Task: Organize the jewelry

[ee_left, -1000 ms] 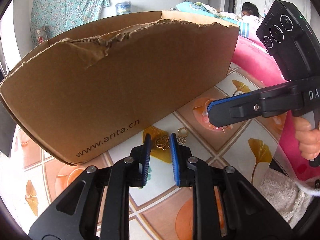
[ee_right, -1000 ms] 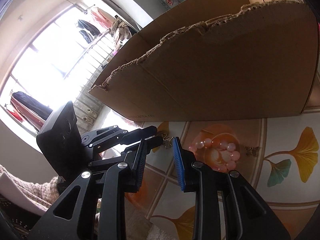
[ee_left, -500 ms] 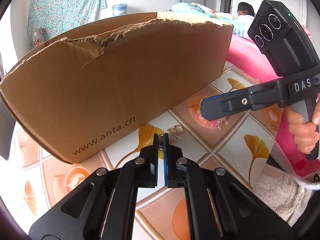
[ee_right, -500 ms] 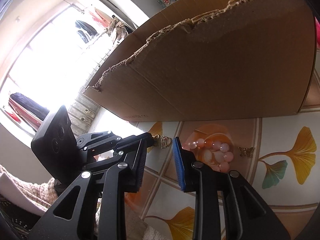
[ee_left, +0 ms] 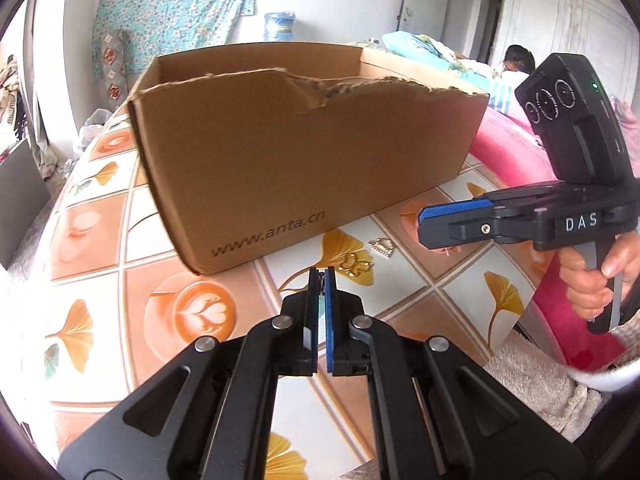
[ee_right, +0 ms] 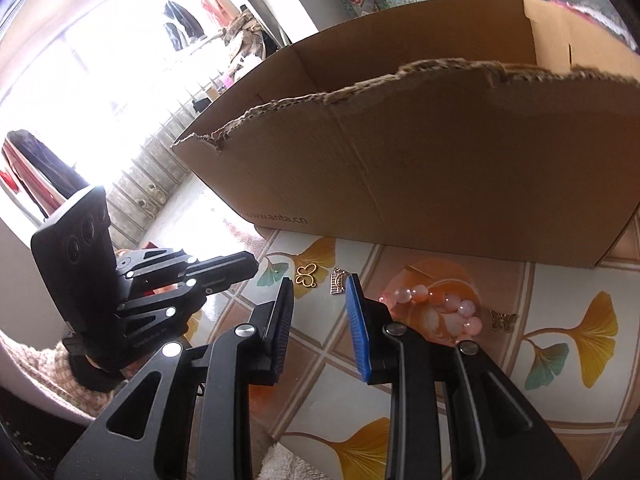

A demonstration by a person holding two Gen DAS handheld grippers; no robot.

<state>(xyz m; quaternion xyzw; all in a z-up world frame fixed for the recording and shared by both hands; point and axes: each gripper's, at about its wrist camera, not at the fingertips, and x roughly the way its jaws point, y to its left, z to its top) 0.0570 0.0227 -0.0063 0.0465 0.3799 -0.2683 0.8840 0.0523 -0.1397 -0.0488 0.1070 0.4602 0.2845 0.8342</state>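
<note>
My left gripper is shut, raised above the tablecloth; something thin may sit between its tips but I cannot tell what. A gold butterfly-outline charm lies just beyond it, also in the right wrist view. A small silver comb-like charm lies beside it. My right gripper is open and empty above these charms. A pink bead bracelet and a dark butterfly charm lie to its right. The open cardboard box stands behind.
The table has a tiled ginkgo-leaf cloth. A pink sofa is at the right beyond the table edge. A person lies in the background. A towel-like fabric is near the front right.
My left gripper closed over the gold charm, then lifted and drew back shut; the gold charm lies on the table. Both views rose, showing the box's inside.
</note>
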